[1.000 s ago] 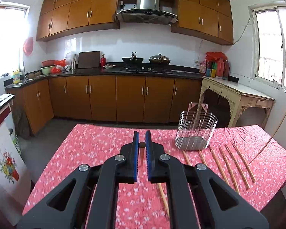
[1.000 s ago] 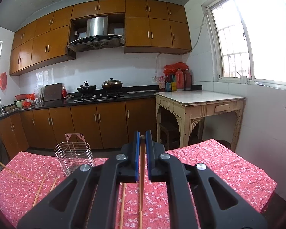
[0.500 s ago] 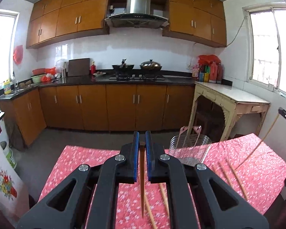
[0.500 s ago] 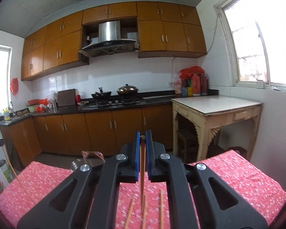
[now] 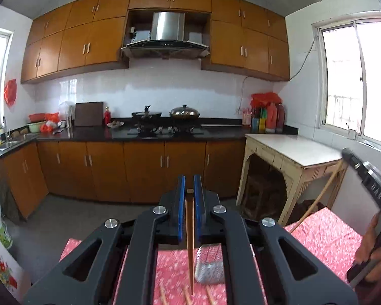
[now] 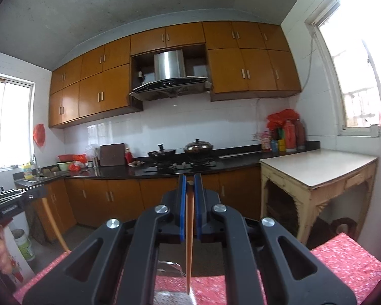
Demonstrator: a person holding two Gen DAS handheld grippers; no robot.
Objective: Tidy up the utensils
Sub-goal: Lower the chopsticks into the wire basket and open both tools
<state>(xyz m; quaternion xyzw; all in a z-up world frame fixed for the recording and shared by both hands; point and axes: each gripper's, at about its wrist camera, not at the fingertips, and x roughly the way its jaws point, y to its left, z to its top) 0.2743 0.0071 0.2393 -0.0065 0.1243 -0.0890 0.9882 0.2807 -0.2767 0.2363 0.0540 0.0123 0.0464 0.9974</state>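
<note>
My left gripper [image 5: 189,191] is shut on a wooden chopstick [image 5: 190,241] that hangs tip down above the table. The metal wire utensil holder [image 5: 209,267] stands just right of its tip, partly hidden by my fingers. My right gripper [image 6: 189,183] is shut on another chopstick [image 6: 189,244], tip down over the holder's rim [image 6: 169,267]. The right gripper also shows at the right of the left wrist view [image 5: 368,178], with its chopstick [image 5: 320,198]. Loose chopsticks [image 5: 162,296] lie on the red floral tablecloth [image 5: 325,233].
A cream side table [image 5: 292,150] stands beyond the table's right end. Kitchen cabinets and a black counter with a stove [image 5: 165,129] run along the far wall. The left gripper and its chopstick show at the left edge of the right wrist view [image 6: 17,198].
Both grippers have lifted and tilted up with their chopsticks, so the table and holder have dropped low in both views. The left gripper took hold of its chopstick during this time.
</note>
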